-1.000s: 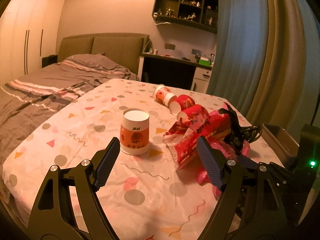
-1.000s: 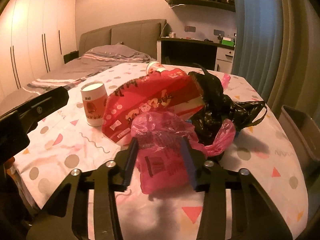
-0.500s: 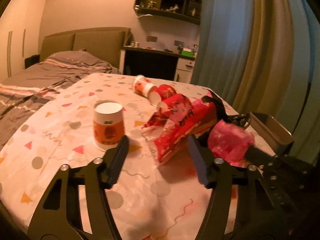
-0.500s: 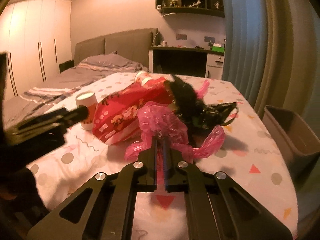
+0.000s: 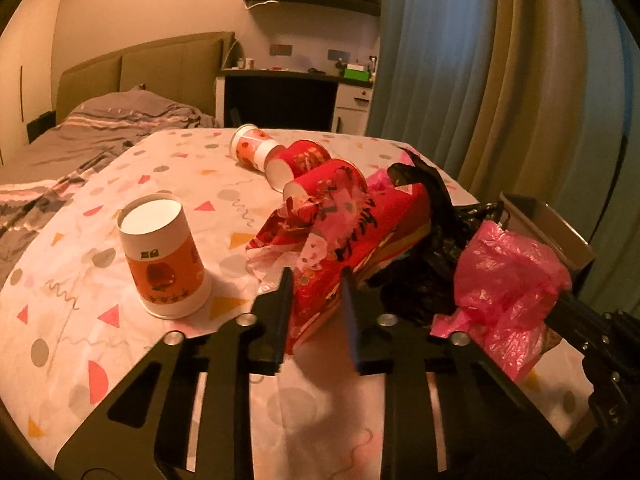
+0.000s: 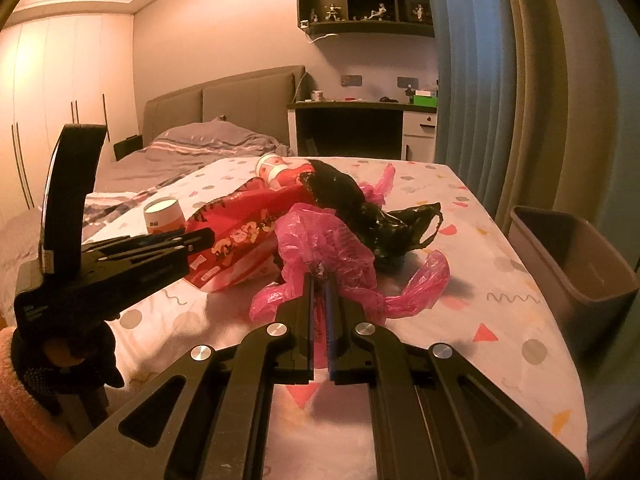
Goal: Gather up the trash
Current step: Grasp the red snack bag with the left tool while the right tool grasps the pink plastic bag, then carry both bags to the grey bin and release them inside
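Note:
A pile of trash lies on the patterned table. My left gripper [image 5: 314,280] is shut on the near end of a red snack bag [image 5: 360,236], also seen in the right wrist view [image 6: 240,232]. My right gripper [image 6: 319,282] is shut on a pink plastic bag [image 6: 324,248], which shows at the right of the left wrist view [image 5: 508,280]. A black plastic bag [image 6: 360,204] lies behind them. An orange paper cup [image 5: 162,256] stands upside down to the left. Two red cups [image 5: 320,172] and an orange cup [image 5: 252,150] lie on their sides further back.
A grey bin [image 6: 572,256] stands off the table's right edge, also in the left wrist view [image 5: 544,228]. A bed [image 6: 192,160] lies to the left, a desk [image 6: 360,120] at the back, curtains [image 5: 500,80] on the right.
My left gripper moved right from the upright cup to the red snack bag and closed on it. My right gripper closed on the pink bag and has lifted it a little.

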A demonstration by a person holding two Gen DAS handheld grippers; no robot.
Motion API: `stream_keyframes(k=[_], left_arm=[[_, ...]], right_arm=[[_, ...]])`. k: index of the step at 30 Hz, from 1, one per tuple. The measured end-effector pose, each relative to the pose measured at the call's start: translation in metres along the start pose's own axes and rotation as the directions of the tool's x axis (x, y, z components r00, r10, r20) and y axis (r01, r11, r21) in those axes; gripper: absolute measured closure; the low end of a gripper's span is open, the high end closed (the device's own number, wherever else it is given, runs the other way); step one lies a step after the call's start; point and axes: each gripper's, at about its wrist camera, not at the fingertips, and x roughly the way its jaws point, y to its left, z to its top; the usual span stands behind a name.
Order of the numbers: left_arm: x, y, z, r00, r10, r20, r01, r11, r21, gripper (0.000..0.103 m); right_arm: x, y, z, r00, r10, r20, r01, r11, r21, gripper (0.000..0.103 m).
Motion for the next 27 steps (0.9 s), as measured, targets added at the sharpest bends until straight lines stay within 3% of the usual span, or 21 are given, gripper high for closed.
stream_keyframes(k=[2,5,27], left_arm=[[0.0,-0.001,0.0,1.0,-0.01,-0.006,0.01,1.0,-0.002,0.095],[-0.002,-0.003,0.0,1.0,-0.009,-0.002,0.009,1.0,0.001,0.102],[-0.089,-0.008,0.017,0.981,-0.035,0.189,0.046,0.998,-0.051,0.103]], right_arm=[[-0.001,0.0,0.0,1.0,-0.001,0.003,0.001,1.0,0.004,0.098],[-0.002,-0.001,0.0,1.0,-0.002,0.006,0.002,1.0,0.005,0.098],[-0.042,-0.005,0.007,0.994,-0.012,0.105,0.012,1.0,0.003,0.098]])
